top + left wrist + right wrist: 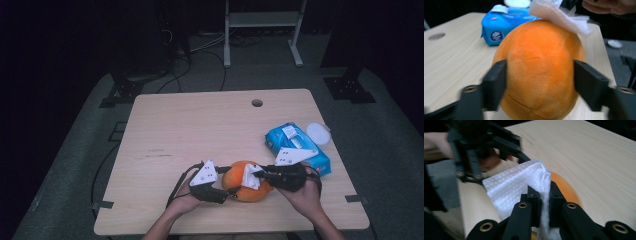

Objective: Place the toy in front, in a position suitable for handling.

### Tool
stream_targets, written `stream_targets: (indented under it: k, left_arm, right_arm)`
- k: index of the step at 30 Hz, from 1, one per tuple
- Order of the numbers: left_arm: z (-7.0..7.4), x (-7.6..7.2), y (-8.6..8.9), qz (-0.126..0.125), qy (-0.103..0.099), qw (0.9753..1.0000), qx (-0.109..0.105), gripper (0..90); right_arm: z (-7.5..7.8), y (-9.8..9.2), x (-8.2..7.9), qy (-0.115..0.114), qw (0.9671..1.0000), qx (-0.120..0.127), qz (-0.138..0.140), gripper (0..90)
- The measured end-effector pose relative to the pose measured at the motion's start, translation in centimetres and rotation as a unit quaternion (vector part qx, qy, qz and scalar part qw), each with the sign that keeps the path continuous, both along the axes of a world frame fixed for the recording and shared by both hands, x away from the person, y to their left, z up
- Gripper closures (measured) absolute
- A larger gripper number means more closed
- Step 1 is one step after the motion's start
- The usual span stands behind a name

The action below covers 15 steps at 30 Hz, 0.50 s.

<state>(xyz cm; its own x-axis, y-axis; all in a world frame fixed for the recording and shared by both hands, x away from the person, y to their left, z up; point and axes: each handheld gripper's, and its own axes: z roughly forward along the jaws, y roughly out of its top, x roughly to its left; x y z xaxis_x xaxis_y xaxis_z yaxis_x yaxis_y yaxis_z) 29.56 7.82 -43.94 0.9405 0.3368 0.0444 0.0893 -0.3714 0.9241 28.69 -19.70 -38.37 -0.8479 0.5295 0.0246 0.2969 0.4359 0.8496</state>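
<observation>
right gripper: jaws pinching white wipe | left gripper: jaws clamped on orange plush ball at the table's near edge | progress: wipe on top (wiping under way, judging), rest unwiped | blue wipe pack beside

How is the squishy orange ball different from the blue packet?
The orange plush ball is round and fuzzy; the blue wipes packet is boxy and smooth. The ball sits between the left hand-held gripper's jaws, with a white wipe on top; the packet lies untouched. Both rest on the wooden table.
</observation>
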Motion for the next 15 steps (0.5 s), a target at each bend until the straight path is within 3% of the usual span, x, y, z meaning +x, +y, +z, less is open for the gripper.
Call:
stream_targets:
  k: [1, 2, 3, 5, 9, 12, 15]
  left_arm:
    - [0.0, 0.2, 0.1, 0.010, 0.016, 0.9998, -0.006, 26.0]
    - [0.0, 0.4, 0.0, 0.017, 0.024, 0.9995, -0.008, 19.4]
    - [-0.1, 0.5, -0.1, 0.018, 0.030, 0.9993, -0.015, 22.2]
    - [0.0, 0.2, -0.4, 0.013, 0.005, 0.9999, -0.006, 30.7]
    - [0.4, -0.9, -1.1, -0.004, -0.035, 0.9993, 0.012, 36.2]
    - [0.4, -1.0, -1.2, -0.008, -0.036, 0.9992, 0.016, 35.9]
    - [0.3, -0.7, -0.8, -0.002, -0.014, 0.9999, -0.001, 32.8]
  right_arm:
    - [0.0, 0.0, 0.0, 0.000, 1.0000, 0.000, 0.000, 82.4]
    - [-0.4, -0.8, 0.3, 0.017, 0.9997, 0.011, -0.010, 82.4]
    - [-0.4, -0.9, 0.3, 0.018, 0.9997, 0.012, -0.011, 82.4]
    - [-0.3, -0.5, 0.1, 0.013, 0.9999, 0.006, -0.006, 82.4]
    - [0.1, 1.2, -0.7, 0.001, 0.9996, 0.011, 0.025, 82.4]
    - [0.4, 2.1, -1.2, -0.011, 0.9993, -0.001, 0.037, 82.4]
    - [0.5, 1.3, -0.8, -0.009, 0.9996, -0.001, 0.028, 82.5]
